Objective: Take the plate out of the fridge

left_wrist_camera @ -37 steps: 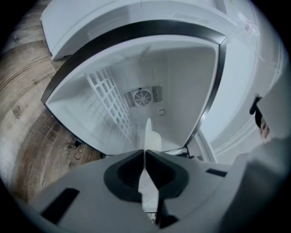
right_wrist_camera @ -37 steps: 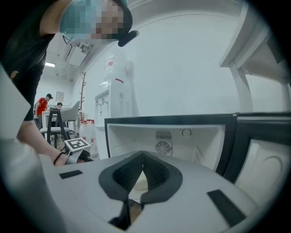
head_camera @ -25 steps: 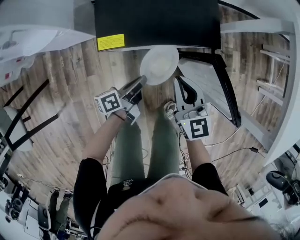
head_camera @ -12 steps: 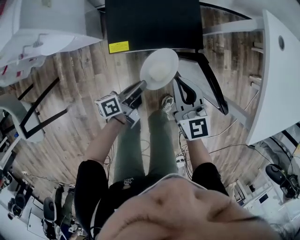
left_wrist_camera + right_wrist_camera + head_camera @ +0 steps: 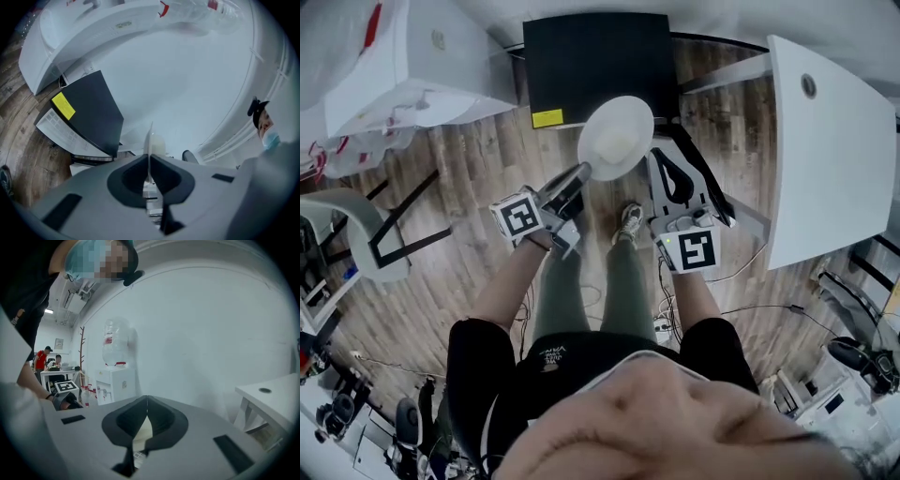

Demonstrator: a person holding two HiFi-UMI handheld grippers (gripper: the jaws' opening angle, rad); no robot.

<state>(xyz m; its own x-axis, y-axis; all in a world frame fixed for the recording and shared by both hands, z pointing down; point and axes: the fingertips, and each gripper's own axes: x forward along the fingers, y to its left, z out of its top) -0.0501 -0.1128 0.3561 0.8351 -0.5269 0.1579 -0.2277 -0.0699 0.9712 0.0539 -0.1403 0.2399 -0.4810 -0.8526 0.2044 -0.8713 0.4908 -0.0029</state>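
A round white plate (image 5: 617, 139) hangs in the air in front of the small black fridge (image 5: 591, 64), which bears a yellow label. My left gripper (image 5: 584, 171) is shut on the plate's near-left rim. In the left gripper view the plate (image 5: 151, 138) shows edge-on, pinched between the jaws of the left gripper (image 5: 149, 158), with the black fridge (image 5: 89, 117) to the left. My right gripper (image 5: 660, 157) is beside the plate's right edge, its tips together and holding nothing. In the right gripper view the right gripper (image 5: 146, 400) has its tips touching.
A white table (image 5: 830, 141) stands to the right of the fridge. A white water dispenser (image 5: 412, 66) is at the upper left and shows with its bottle (image 5: 117, 345) in the right gripper view. A chair (image 5: 352, 220) stands at the left. The floor is wood planks.
The view has drawn back from the fridge, which now looks smaller and farther off. The white table has come into view on the right. The plate stays in the left gripper.
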